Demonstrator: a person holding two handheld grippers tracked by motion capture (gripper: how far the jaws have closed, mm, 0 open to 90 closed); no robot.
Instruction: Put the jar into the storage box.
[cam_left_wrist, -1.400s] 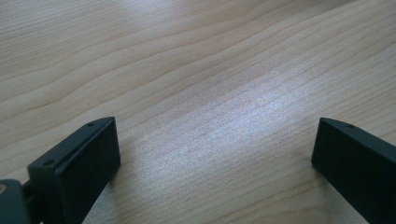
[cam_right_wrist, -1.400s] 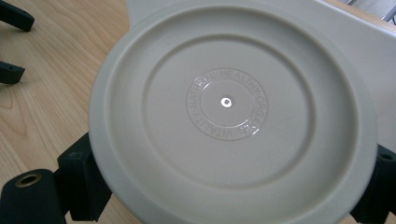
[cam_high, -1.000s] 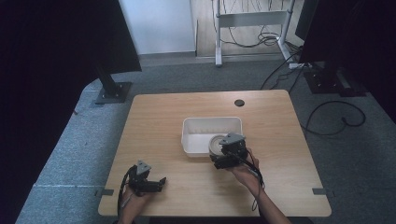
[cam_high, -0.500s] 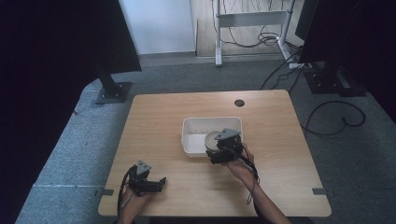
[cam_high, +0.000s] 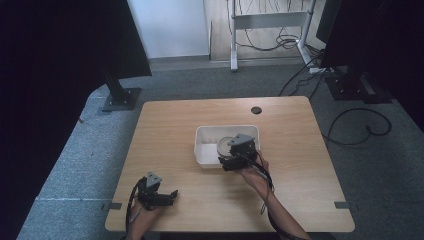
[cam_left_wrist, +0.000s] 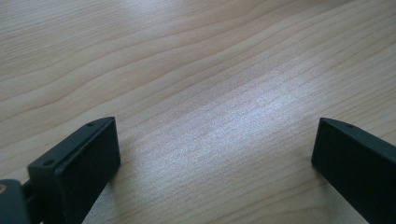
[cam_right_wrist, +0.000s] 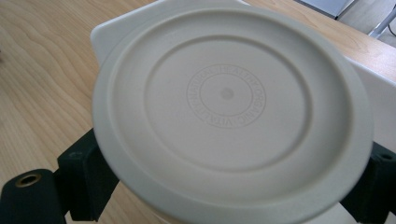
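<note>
Since a second ago the right hand-held gripper (cam_high: 231, 161) has moved toward twelve o'clock, from the table's near side up over the white tub (cam_high: 205, 150), carrying the round cream lid (cam_right_wrist: 232, 112) with it. Its jaws clamp the lid by opposite edges, and the lid now hangs over the tub's near right corner, embossed face toward the camera. That suggests the lid is about to be lowered into the tub or set on it. What else the tub holds is hard to tell. The left hand-held gripper (cam_high: 172, 194) has stayed at seven o'clock on the table (cam_high: 170, 125), jaws wide and empty.
</note>
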